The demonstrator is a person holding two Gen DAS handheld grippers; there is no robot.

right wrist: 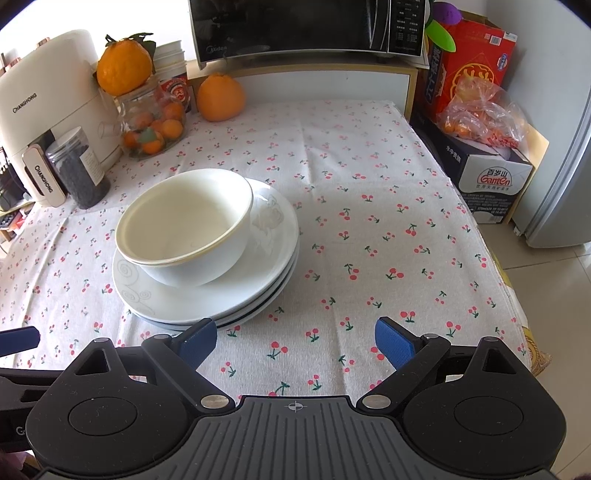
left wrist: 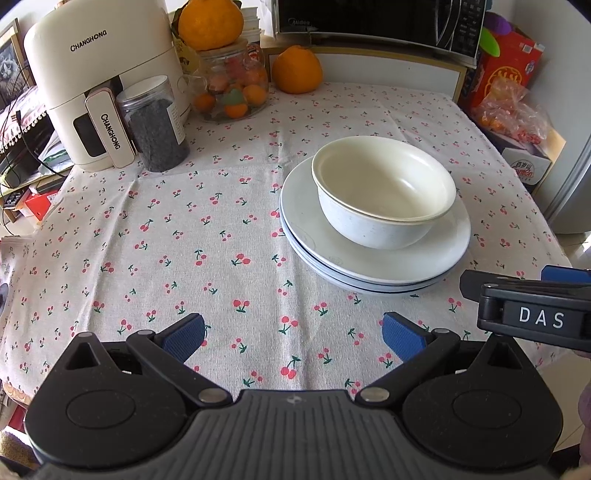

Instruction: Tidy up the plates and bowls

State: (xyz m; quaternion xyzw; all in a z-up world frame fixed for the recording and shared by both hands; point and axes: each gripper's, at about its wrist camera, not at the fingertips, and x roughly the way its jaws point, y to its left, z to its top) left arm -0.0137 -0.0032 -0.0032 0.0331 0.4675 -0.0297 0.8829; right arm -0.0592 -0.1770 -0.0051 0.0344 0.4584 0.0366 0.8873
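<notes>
The left gripper [left wrist: 291, 334] is being held wide apart, with nothing between its blue pads [left wrist: 184, 334] and nothing being touched; only the cloth [left wrist: 221, 221] of the table is being seen in the gap. The right gripper [right wrist: 295, 341] is likewise being held wide apart and empty above the cloth. Its left pad [right wrist: 199, 341] is being seen just over the near rim of the plates [right wrist: 207, 295]; whether it is touching that rim cannot be told. In the left wrist view, part of the right gripper is being seen at the right edge, near the plates but apart from them.

The plates are being kept in a stack on the table, about three deep, the lower ones edged in a dark line. Two bowls [right wrist: 188, 229] are being carried on the top plate, one nested inside the other, upright, set toward the stack's far side.

Farther back, at the table's far left, a dark-filled jar [left wrist: 155, 125] is being kept just beside a cream appliance [left wrist: 96, 81]. A glass jar of small fruit [left wrist: 234, 88] is being topped by an orange [left wrist: 210, 22], and another orange [left wrist: 297, 70] is being kept beside it, below a microwave [left wrist: 380, 22].
</notes>
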